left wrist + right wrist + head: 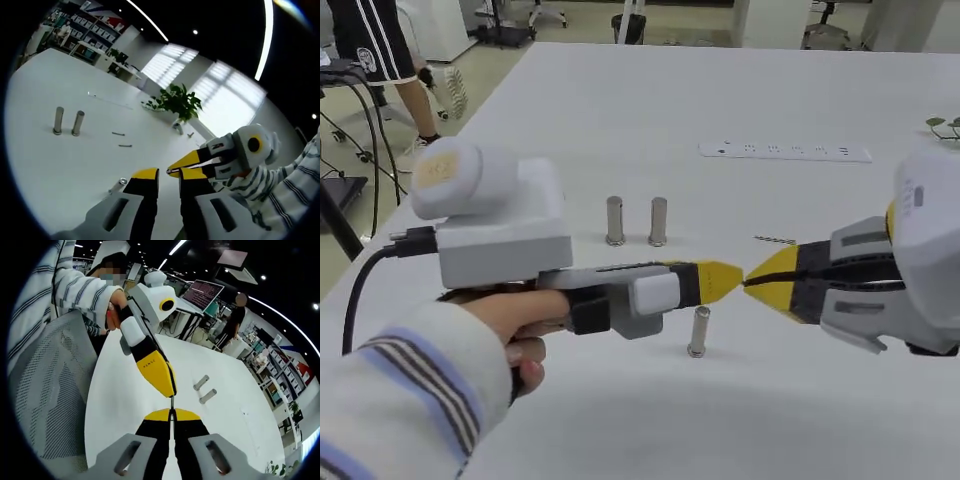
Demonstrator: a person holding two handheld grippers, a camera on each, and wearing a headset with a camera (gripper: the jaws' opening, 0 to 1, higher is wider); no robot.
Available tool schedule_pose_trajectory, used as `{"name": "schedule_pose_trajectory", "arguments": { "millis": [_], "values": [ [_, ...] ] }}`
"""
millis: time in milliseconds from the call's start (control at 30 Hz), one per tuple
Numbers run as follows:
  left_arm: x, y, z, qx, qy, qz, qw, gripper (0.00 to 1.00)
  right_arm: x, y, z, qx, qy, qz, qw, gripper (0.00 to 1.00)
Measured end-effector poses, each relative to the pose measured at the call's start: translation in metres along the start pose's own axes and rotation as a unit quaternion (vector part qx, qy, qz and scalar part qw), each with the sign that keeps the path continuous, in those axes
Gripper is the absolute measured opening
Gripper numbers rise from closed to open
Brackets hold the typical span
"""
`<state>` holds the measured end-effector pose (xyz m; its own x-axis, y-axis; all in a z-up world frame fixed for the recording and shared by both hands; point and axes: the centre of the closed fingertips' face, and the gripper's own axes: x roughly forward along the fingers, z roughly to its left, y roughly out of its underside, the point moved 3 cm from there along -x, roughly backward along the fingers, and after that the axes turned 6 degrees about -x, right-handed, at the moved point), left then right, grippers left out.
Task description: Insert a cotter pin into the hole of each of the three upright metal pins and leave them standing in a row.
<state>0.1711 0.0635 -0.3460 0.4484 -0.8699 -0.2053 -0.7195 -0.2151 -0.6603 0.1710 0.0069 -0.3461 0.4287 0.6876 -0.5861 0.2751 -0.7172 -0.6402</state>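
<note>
Right gripper (172, 413) jaws are clamped on a thin cotter pin (172, 401), tip to tip with the slightly parted left gripper (169, 173), near one upright metal pin (699, 330), with the second metal pin (615, 220) and third metal pin (658, 220) upright side by side beyond.

My white table (620, 120) carries 3 upright metal pins (658, 221): 2 stand side by side, and the third pin (699, 331) stands nearer me, apart from them. A thin cotter pin (775, 240) lies flat to their right, and a white power strip (785, 151) lies farther back.
</note>
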Motion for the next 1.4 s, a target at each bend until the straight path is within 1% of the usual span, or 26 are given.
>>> {"name": "schedule_pose_trajectory", "arguments": {
  "millis": [167,333,767,967,1200,1300,1400],
  "values": [
    [0.002,0.004,0.002,-0.009,-0.003,0.012,0.9999,0.08,0.000,-0.002,0.003,-0.016,-0.001,0.006,0.9999,0.00],
    [0.003,0.008,0.003,-0.014,-0.004,0.021,0.9997,0.04,-0.001,-0.004,0.006,-0.025,-0.002,0.008,0.9997,0.00],
    [0.005,0.011,0.001,-0.022,-0.001,0.028,0.9994,0.00,-0.001,-0.007,0.010,-0.051,-0.007,0.018,0.9985,0.00],
    [0.006,0.013,0.000,-0.025,0.000,0.033,0.9991,0.00,-0.002,-0.007,0.012,-0.062,-0.009,0.023,0.9978,0.00],
    [0.007,0.015,-0.001,-0.028,-0.001,0.035,0.9990,0.00,-0.003,-0.006,0.013,-0.066,-0.010,0.027,0.9974,0.00],
    [0.007,0.017,0.001,-0.028,-0.004,0.037,0.9989,0.00,-0.001,-0.005,0.014,-0.062,-0.012,0.028,0.9976,0.00],
    [0.007,0.016,0.001,-0.032,-0.005,0.030,0.9990,0.00,-0.001,-0.004,0.017,-0.064,-0.014,0.030,0.9974,0.00]
  ]
}}
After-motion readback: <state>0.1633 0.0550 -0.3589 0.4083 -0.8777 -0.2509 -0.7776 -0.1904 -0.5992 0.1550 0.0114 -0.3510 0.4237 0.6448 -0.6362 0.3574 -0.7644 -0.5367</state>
